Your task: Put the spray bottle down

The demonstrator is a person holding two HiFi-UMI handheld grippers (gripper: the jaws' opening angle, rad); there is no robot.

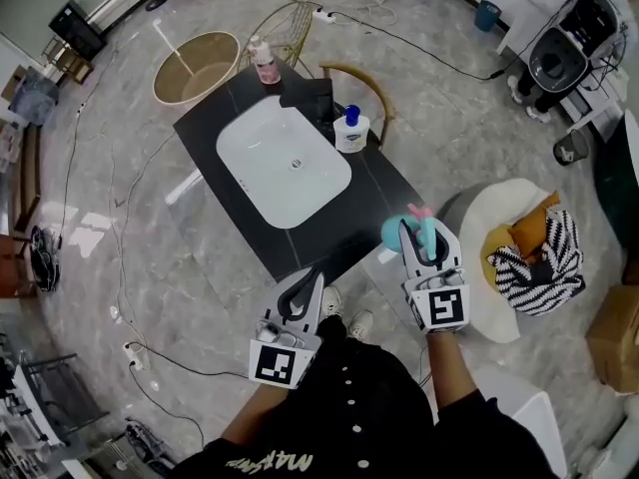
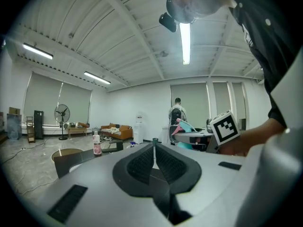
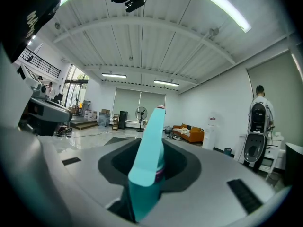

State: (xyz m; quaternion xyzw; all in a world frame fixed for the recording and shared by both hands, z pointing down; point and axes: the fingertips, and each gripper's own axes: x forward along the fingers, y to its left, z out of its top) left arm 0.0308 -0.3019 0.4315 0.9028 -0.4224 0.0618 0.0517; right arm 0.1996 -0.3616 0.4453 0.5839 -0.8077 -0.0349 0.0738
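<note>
My right gripper (image 1: 421,236) is shut on a turquoise spray bottle (image 1: 393,231) with a pink trigger. It holds the bottle in the air just off the near right corner of the black table (image 1: 232,110). In the right gripper view the bottle (image 3: 149,150) stands upright between the jaws and hides their tips. My left gripper (image 1: 308,285) hovers at the table's near edge with its pads together and nothing between them (image 2: 154,150). The left gripper view shows the bottle (image 2: 185,126) and the right gripper's marker cube (image 2: 223,126) off to its right.
A white basin (image 1: 283,163) fills the middle of the table. Behind it stand a pink bottle (image 1: 264,63), a black object (image 1: 310,96) and a blue-capped white jar (image 1: 351,131). A round wooden tub (image 1: 196,66), a chair (image 1: 361,76) and a white seat with a striped bag (image 1: 539,259) surround the table. Cables cross the floor.
</note>
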